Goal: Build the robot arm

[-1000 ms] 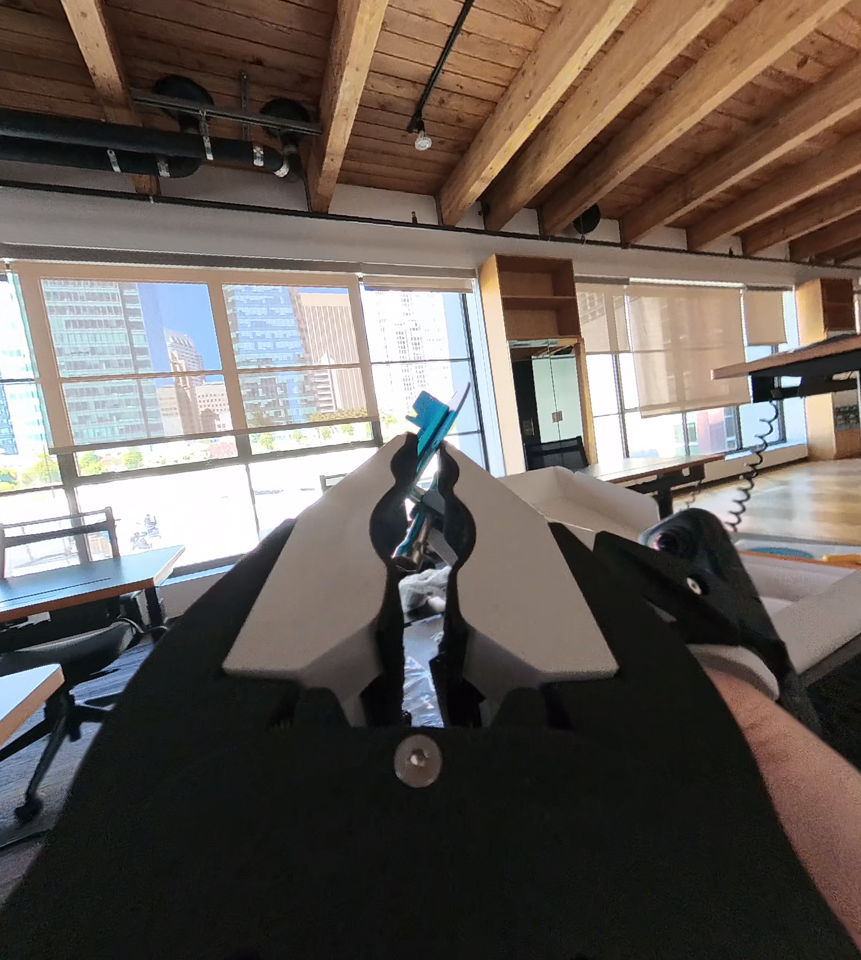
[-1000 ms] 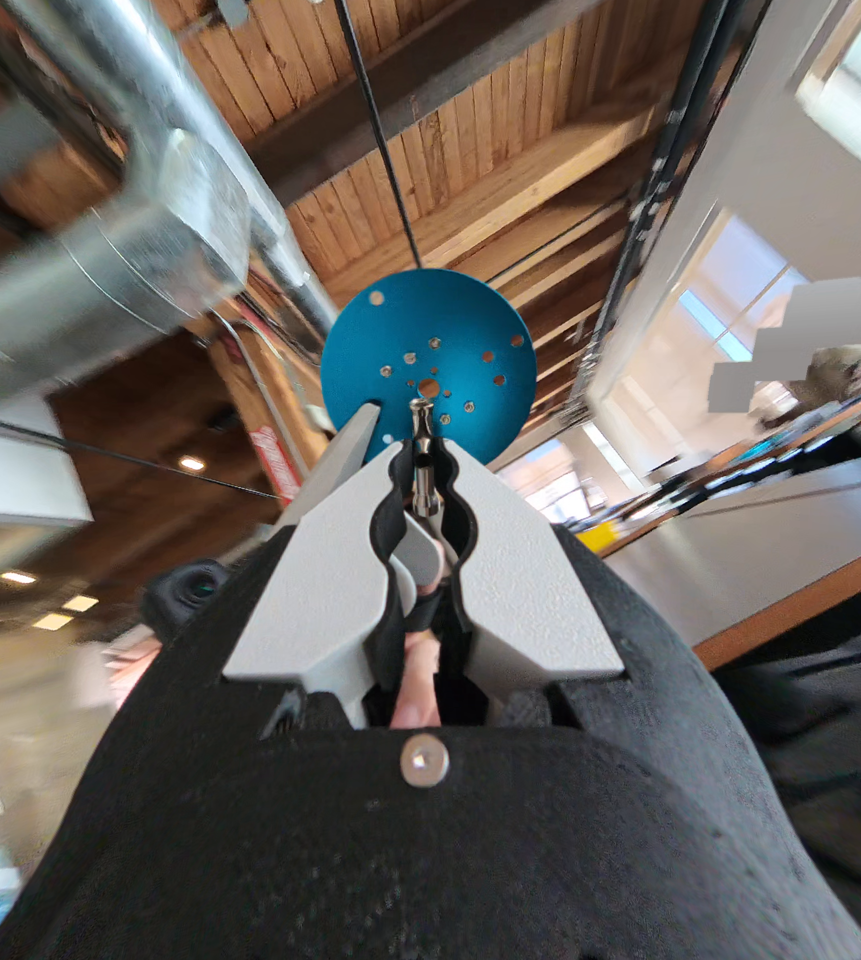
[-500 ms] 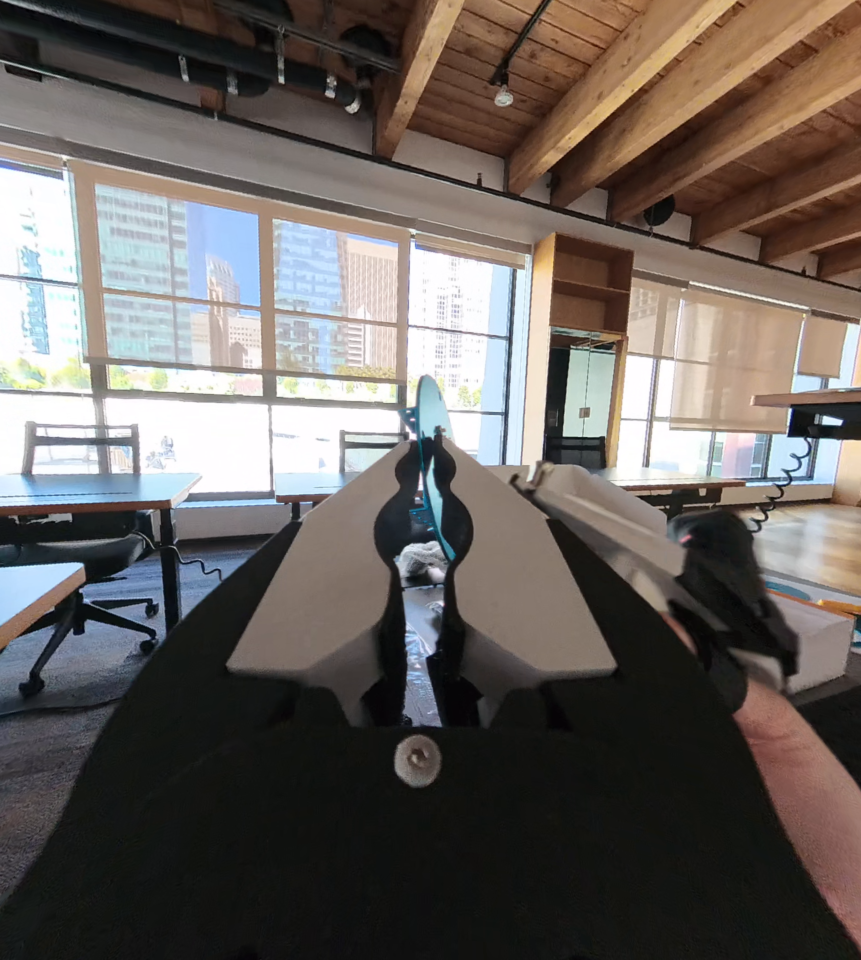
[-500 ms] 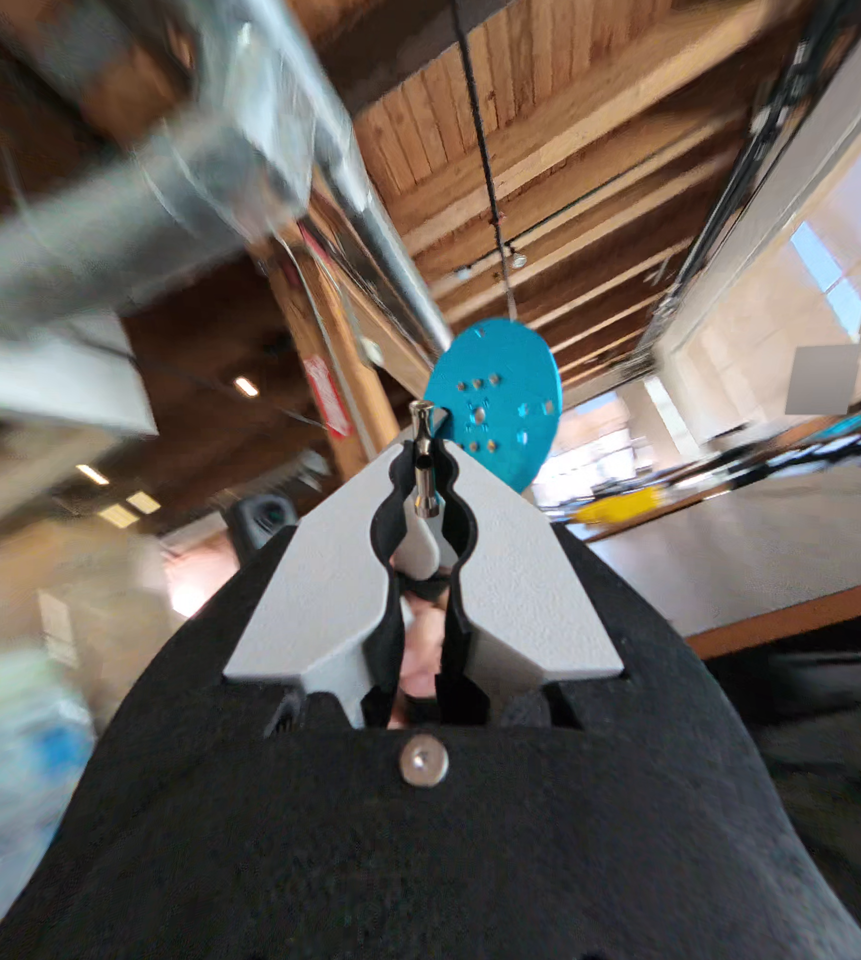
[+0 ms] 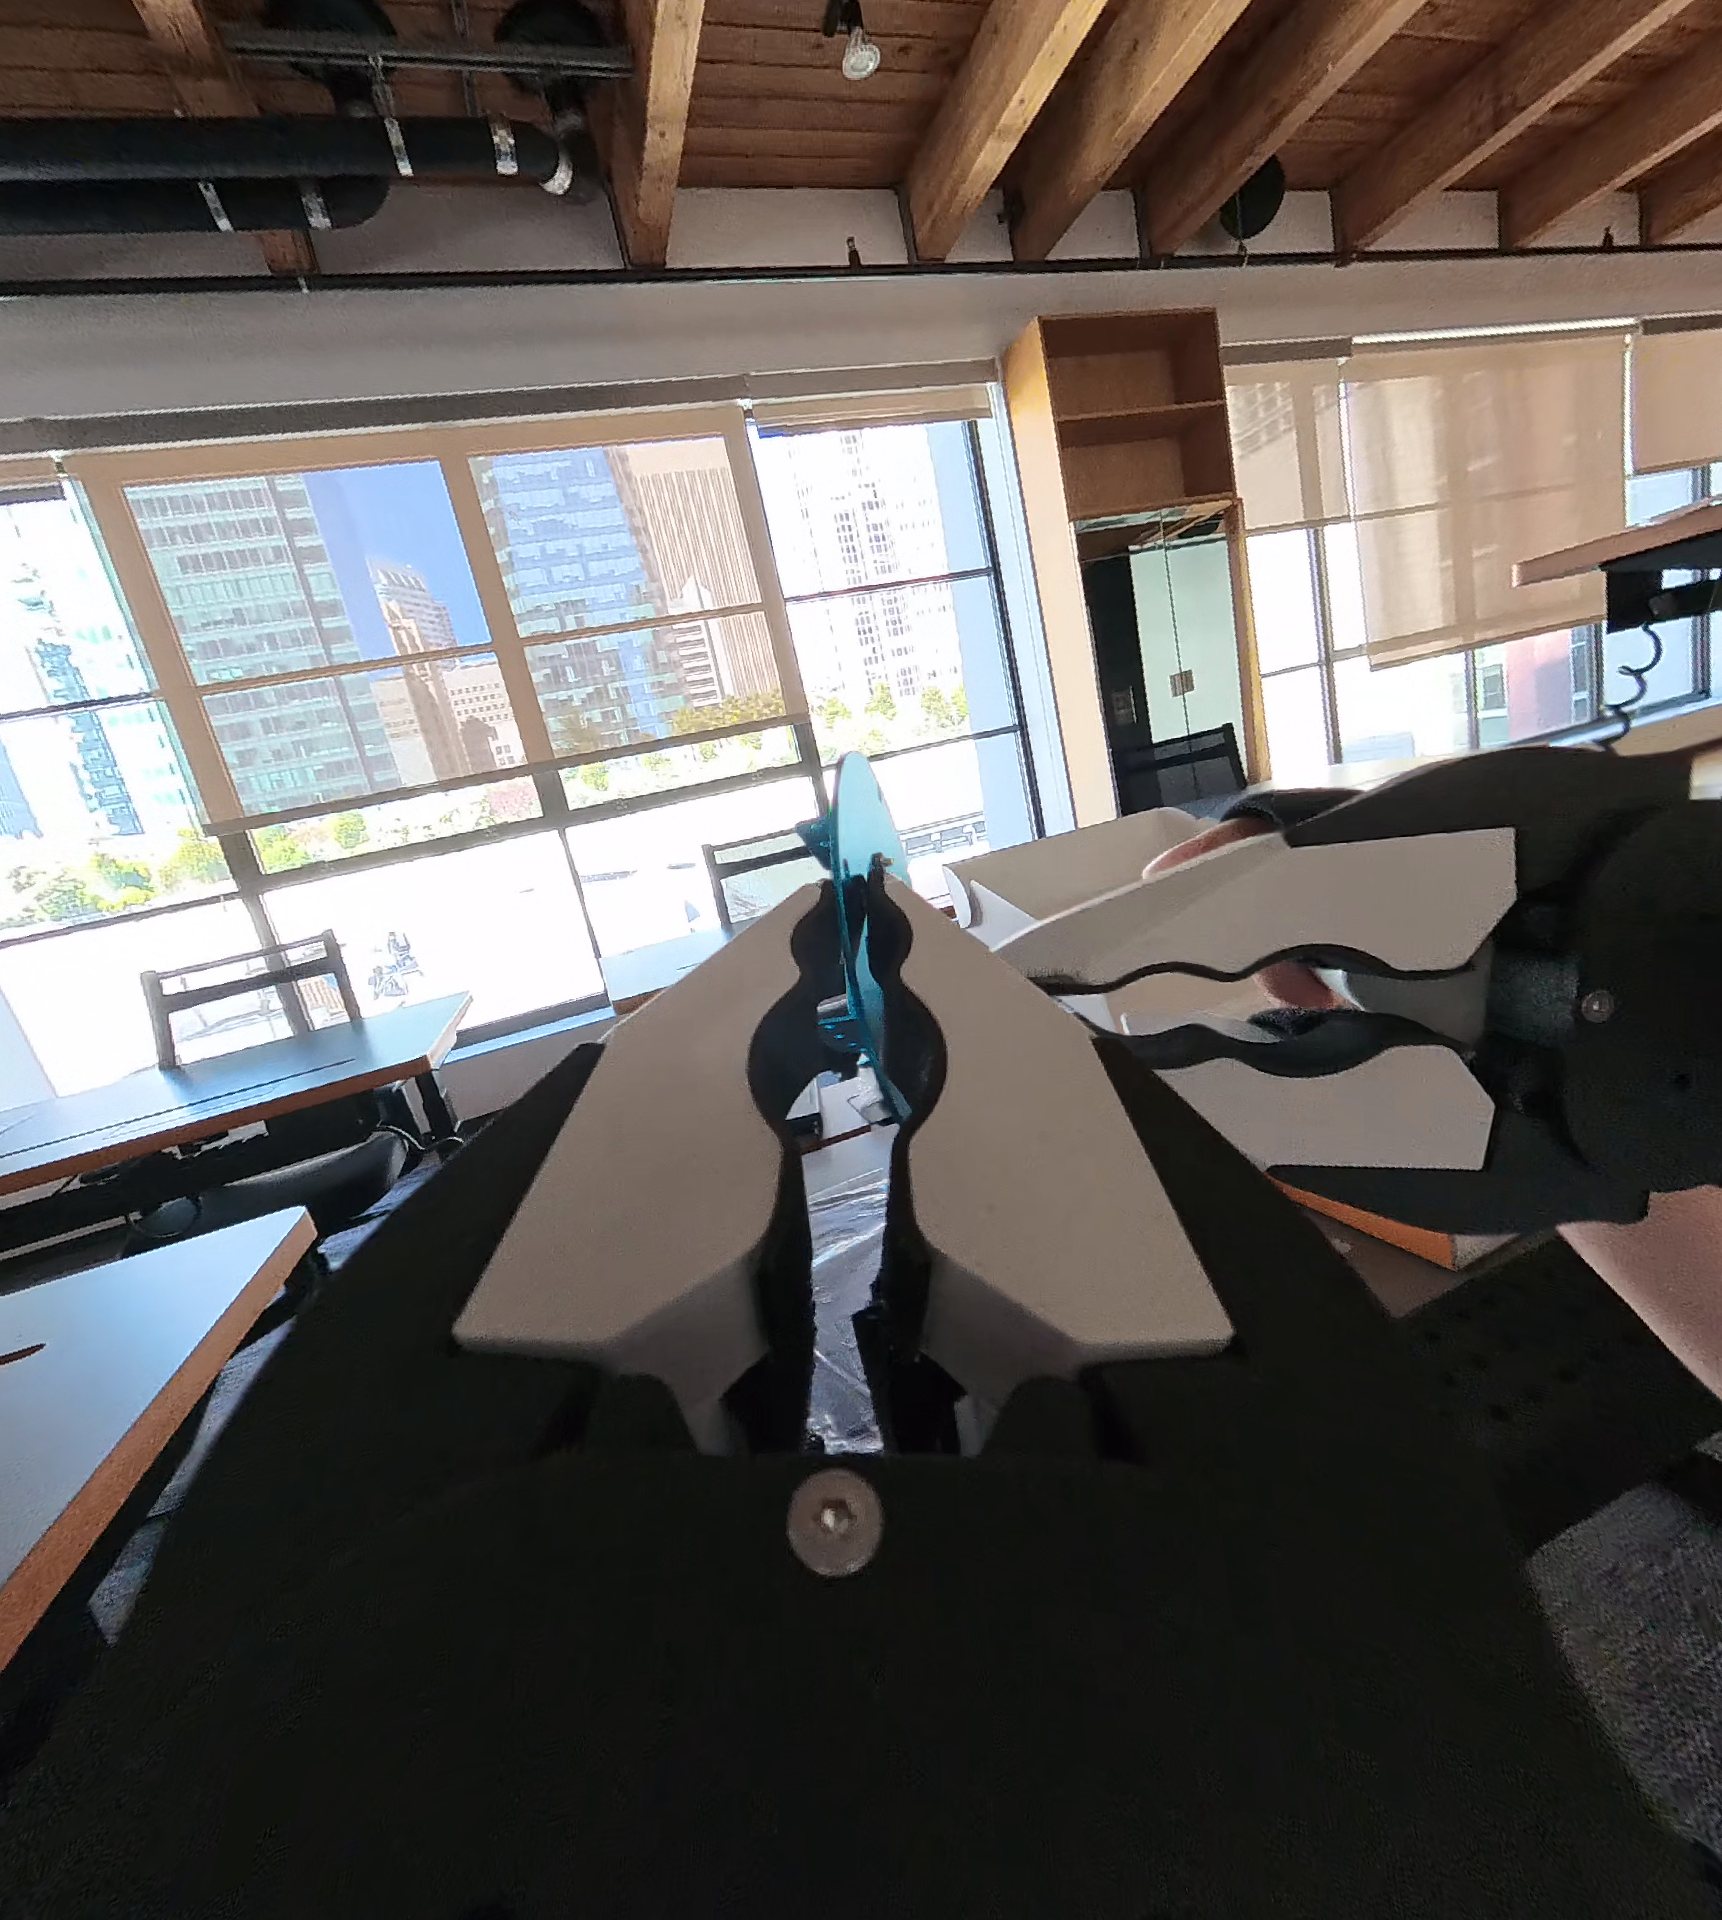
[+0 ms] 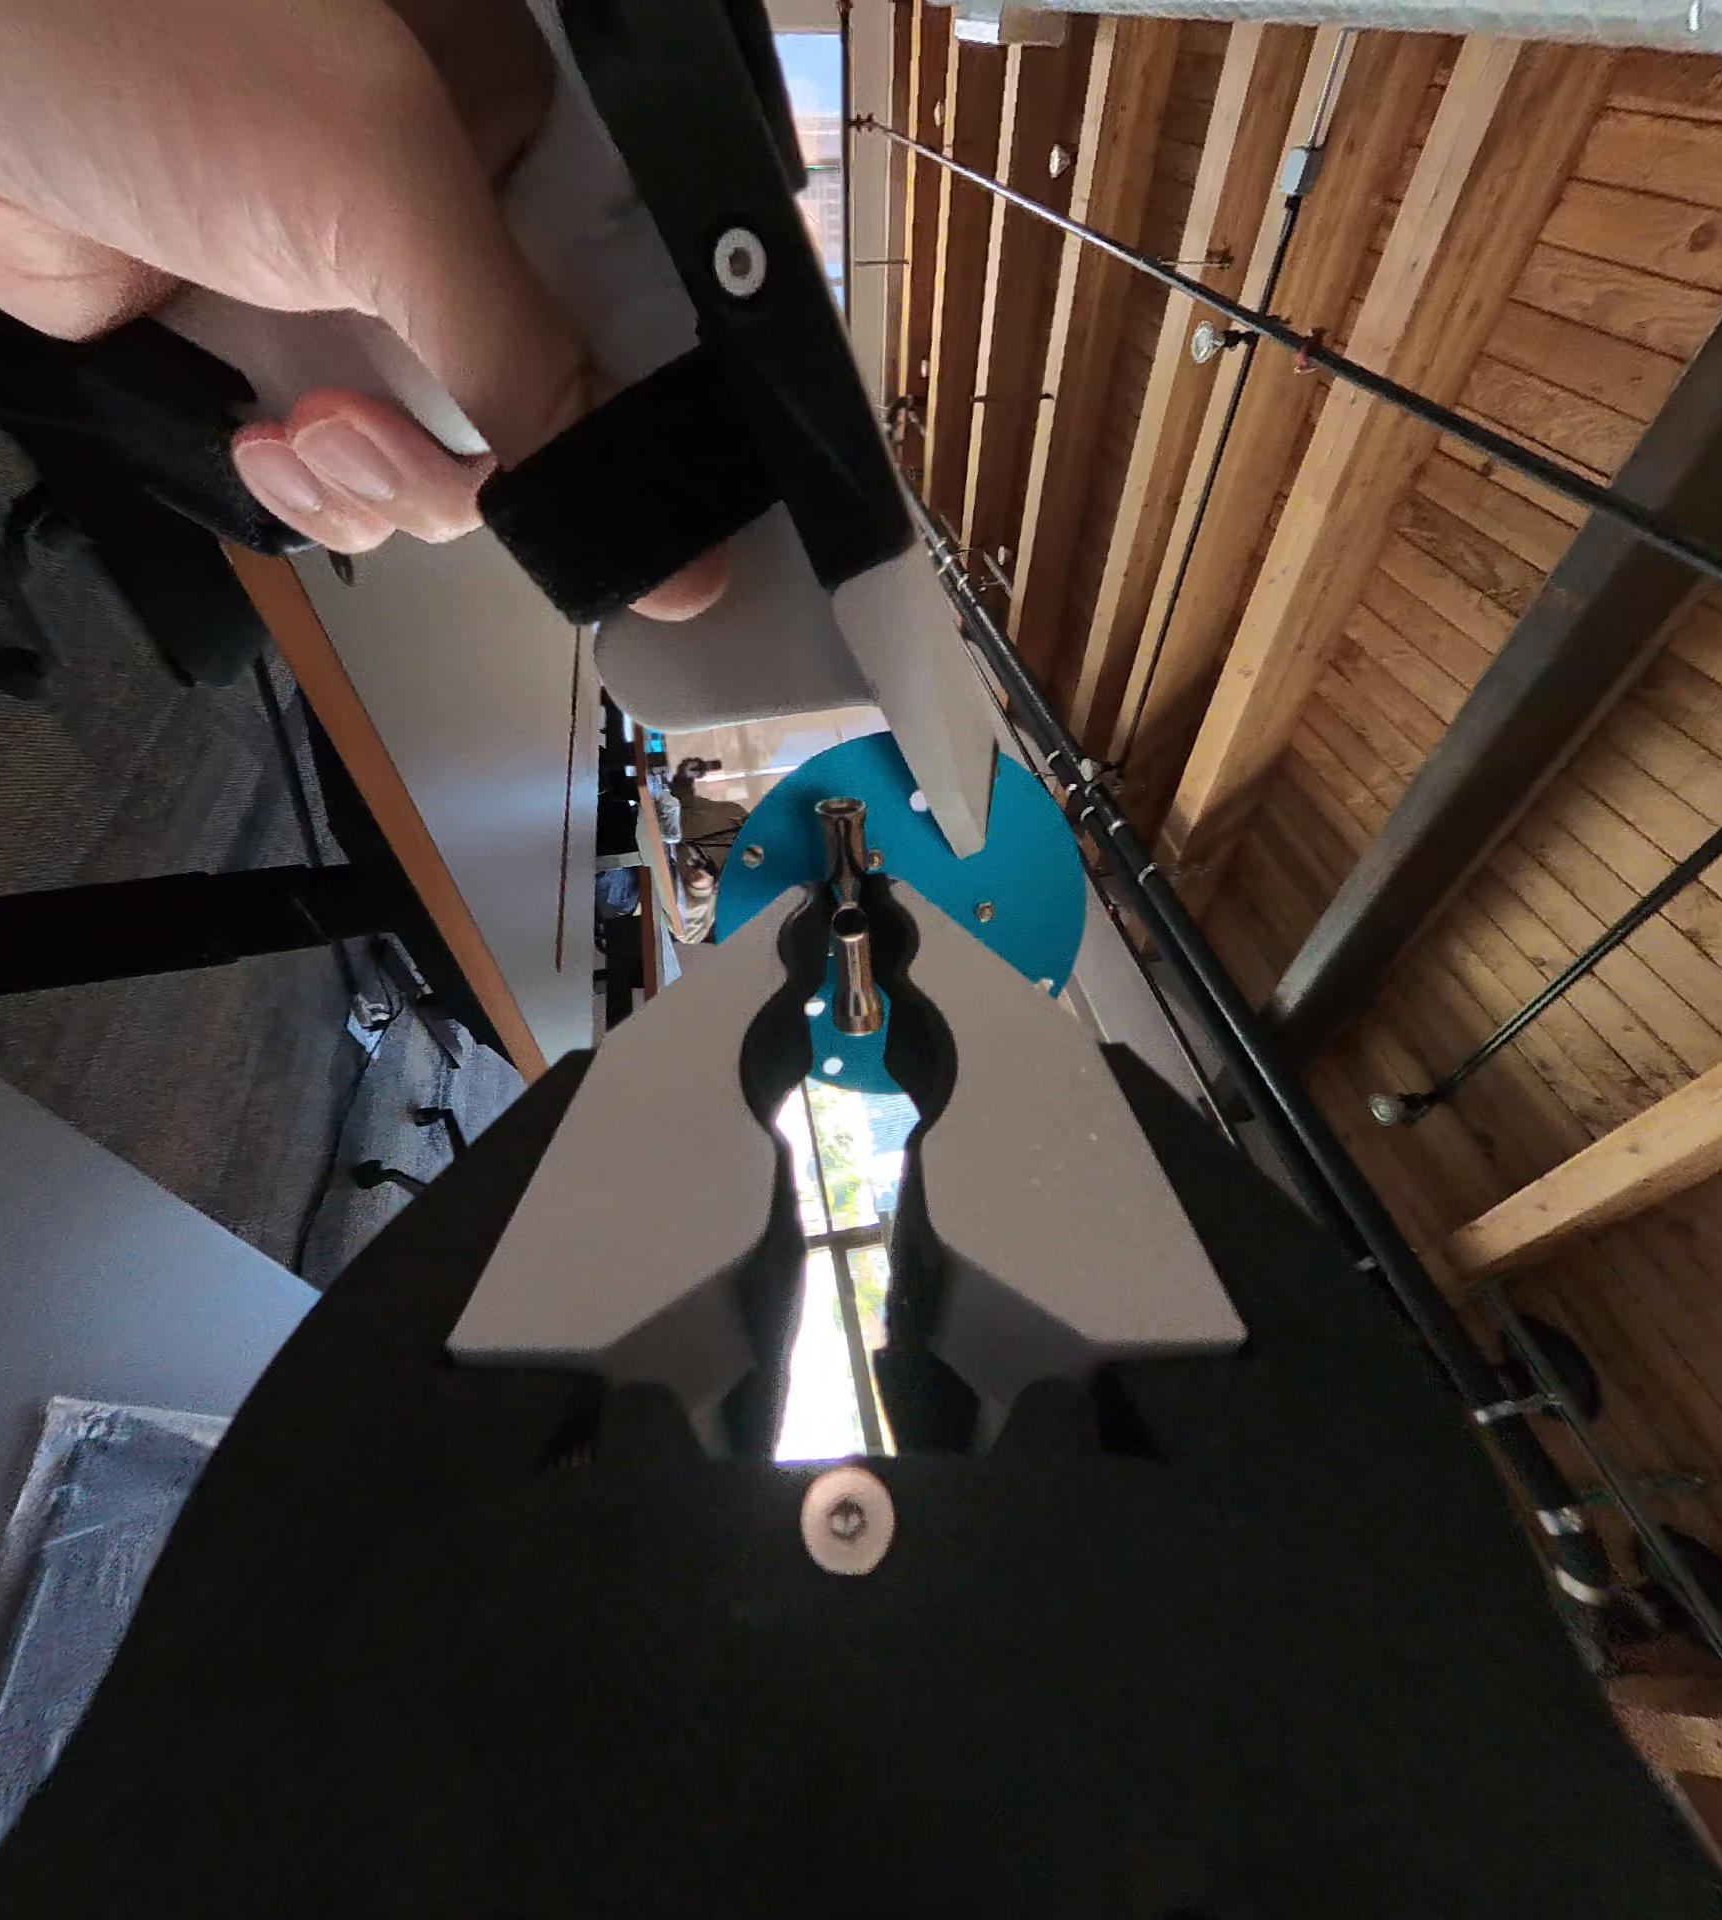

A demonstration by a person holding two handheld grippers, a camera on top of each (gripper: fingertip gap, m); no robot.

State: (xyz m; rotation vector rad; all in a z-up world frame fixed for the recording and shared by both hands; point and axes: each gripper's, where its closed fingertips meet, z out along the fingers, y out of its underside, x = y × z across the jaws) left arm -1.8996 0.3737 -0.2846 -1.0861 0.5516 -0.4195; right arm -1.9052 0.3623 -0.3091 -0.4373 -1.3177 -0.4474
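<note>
Tongs on my left (image 5: 852, 894) pinch a teal disc (image 5: 862, 831) edge-on, raised before the windows (image 5: 483, 665). My right tongs (image 6: 841, 894) clamp a metal pin (image 6: 852, 992), its tip against the disc's (image 6: 1028, 894) face.

Left tongs (image 5: 852, 894) clamped tight on a teal disc (image 5: 862, 831), seen edge-on, sticking up past the tips. Right tongs (image 5: 1096, 1003) coming in from the right, tips just beside the left ones, fingers nearly together. White tray (image 5: 1075, 862) behind, windows (image 5: 441, 665) beyond.
</note>
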